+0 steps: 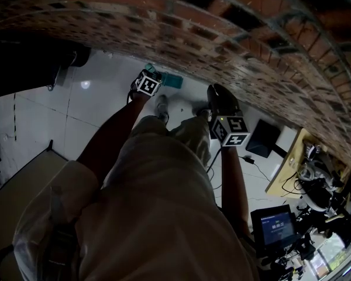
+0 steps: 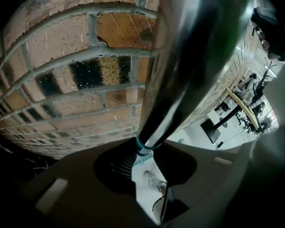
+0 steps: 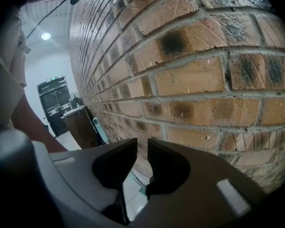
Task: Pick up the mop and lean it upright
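Close to the brick wall [image 2: 61, 80], the left hand-held gripper [image 2: 145, 156] clamps the mop pole [image 2: 190, 56]. The right hand-held gripper [image 3: 141, 151], facing the wall, has its jaws narrowly apart and empty.

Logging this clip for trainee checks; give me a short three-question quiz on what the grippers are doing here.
1. Multiple choice: the left gripper is clamped on A) the mop handle, B) a cable, C) nothing.
2. True or false: the right gripper holds something.
3. Fill in: both gripper views face a ___ wall.
Key: 1 A; 2 false; 3 brick.
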Motion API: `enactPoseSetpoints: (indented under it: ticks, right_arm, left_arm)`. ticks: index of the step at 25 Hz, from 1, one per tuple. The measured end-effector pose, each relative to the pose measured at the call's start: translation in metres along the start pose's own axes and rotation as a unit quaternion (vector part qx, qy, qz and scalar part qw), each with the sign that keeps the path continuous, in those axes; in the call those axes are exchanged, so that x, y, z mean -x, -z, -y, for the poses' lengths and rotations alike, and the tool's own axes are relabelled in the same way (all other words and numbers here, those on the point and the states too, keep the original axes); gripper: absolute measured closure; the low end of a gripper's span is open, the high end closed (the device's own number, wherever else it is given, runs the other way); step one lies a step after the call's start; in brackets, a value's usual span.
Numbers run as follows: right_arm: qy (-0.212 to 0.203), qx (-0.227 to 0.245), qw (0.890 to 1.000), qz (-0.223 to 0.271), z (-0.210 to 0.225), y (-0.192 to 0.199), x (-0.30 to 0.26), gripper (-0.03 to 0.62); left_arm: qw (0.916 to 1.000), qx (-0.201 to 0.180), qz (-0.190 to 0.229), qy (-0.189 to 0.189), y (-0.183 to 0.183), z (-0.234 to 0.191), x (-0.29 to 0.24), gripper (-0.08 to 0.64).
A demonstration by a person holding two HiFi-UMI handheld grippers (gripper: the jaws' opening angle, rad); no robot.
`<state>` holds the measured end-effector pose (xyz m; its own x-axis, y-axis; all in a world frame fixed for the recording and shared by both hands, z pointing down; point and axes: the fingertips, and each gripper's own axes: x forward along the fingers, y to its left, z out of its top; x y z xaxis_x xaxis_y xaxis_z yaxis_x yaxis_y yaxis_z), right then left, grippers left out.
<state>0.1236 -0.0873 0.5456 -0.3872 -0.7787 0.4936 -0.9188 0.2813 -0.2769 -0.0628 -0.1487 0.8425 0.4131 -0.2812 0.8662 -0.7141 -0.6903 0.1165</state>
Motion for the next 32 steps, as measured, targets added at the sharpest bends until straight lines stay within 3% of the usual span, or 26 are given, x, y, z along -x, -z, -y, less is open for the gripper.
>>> enactPoseSetpoints:
  ticks: [4, 16, 32]
  right_arm:
    - [-0.003, 0.003, 1.000, -0.001, -0.003, 0.000, -0.002, 0.523]
    - [-0.003, -0.003, 1.000, 0.002, -0.006, 0.003, -0.002, 0.523]
    - [0.000, -0.012, 1.000, -0.014, -0.003, 0.018, 0.000, 0.523]
  left_arm:
    - [0.9994, -0.033, 0.002, -0.009, -0.007, -0.001, 0.001, 0.430]
    - [0.9989, -0.037, -0.018, -0.022, -0.002, -0.002, -0.005, 0.430]
    - [0.9984, -0.049, -0.028, -0.005, 0.006, 0.010, -0.015, 0.430]
